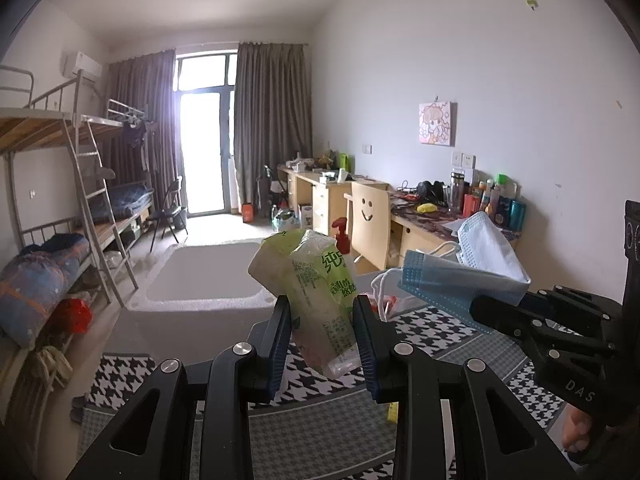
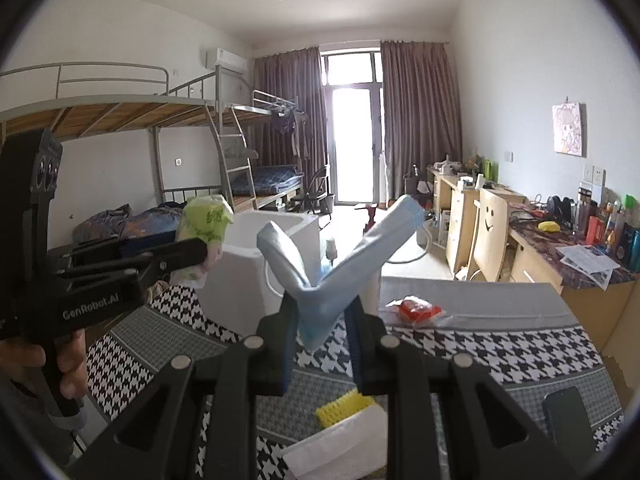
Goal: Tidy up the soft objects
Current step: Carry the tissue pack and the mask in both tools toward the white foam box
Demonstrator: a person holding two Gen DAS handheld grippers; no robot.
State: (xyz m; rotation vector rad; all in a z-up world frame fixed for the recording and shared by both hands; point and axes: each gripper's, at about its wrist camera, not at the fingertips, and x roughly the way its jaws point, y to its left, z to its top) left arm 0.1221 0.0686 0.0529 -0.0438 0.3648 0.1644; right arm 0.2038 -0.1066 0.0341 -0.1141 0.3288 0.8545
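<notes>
My left gripper (image 1: 322, 306) is shut on a green and white tissue pack (image 1: 316, 284) and holds it up above the houndstooth-cloth table (image 1: 436, 332). It also shows in the right wrist view (image 2: 206, 254), with the pack (image 2: 204, 224) in it. My right gripper (image 2: 322, 306) is shut on a folded blue face mask (image 2: 340, 264) held in the air; from the left wrist view the mask (image 1: 460, 276) and gripper (image 1: 476, 308) are at the right. A white foam box (image 1: 208, 276) stands open beyond the table's far left edge.
On the table lie a red packet in clear wrap (image 2: 418, 308), a yellow brush on a white pack (image 2: 344, 404) and a dark phone (image 2: 568, 414). A pump bottle (image 1: 342, 238) stands at the far edge. A chair (image 2: 492, 232), cluttered desk and bunk beds surround it.
</notes>
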